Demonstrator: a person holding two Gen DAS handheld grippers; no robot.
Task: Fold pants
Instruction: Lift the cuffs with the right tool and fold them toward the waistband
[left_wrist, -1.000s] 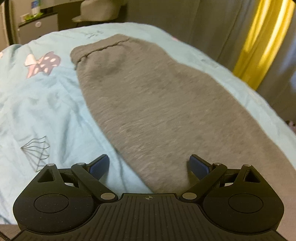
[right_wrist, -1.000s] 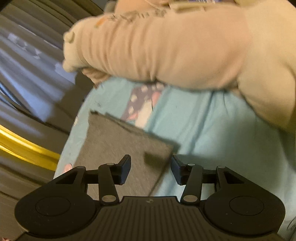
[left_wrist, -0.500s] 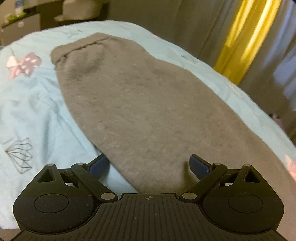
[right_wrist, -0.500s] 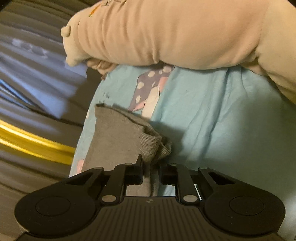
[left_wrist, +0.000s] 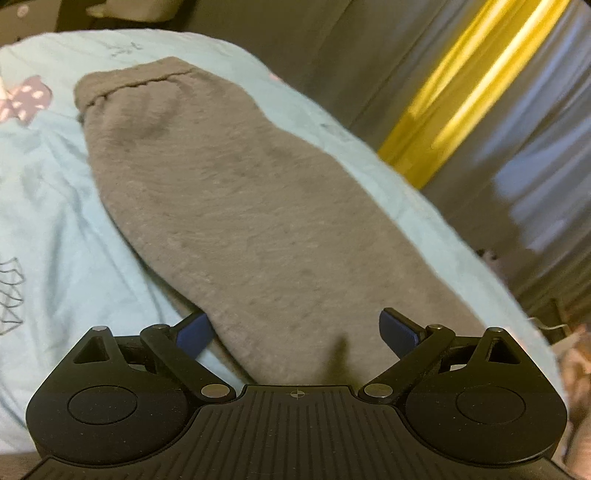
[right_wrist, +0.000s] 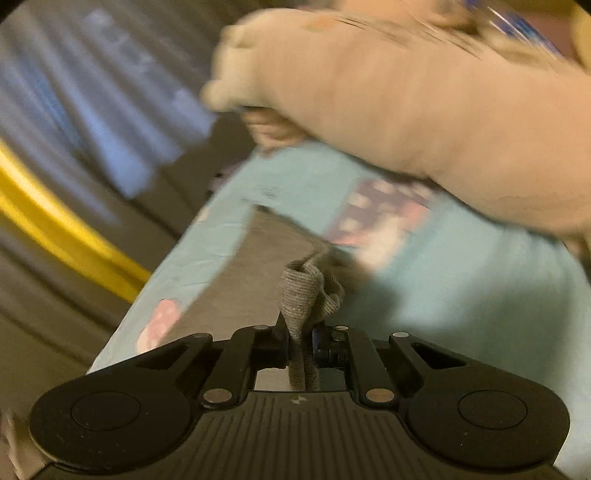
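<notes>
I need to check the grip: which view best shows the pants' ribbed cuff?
The right wrist view: the ribbed cuff sits bunched and pinched in the shut right claw. The left wrist view shows only the pants lying flat, that cuff unseen.

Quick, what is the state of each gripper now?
Left gripper: open, holding nothing; pants lie between its fingers.
Right gripper: closed on the pants' ribbed cuff.

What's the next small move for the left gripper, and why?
Probably close the left gripper on the grey pants: its fingers stand open astride the near end, while the right gripper already pinches the ribbed cuff. Both ends need holding before the fold.
</notes>
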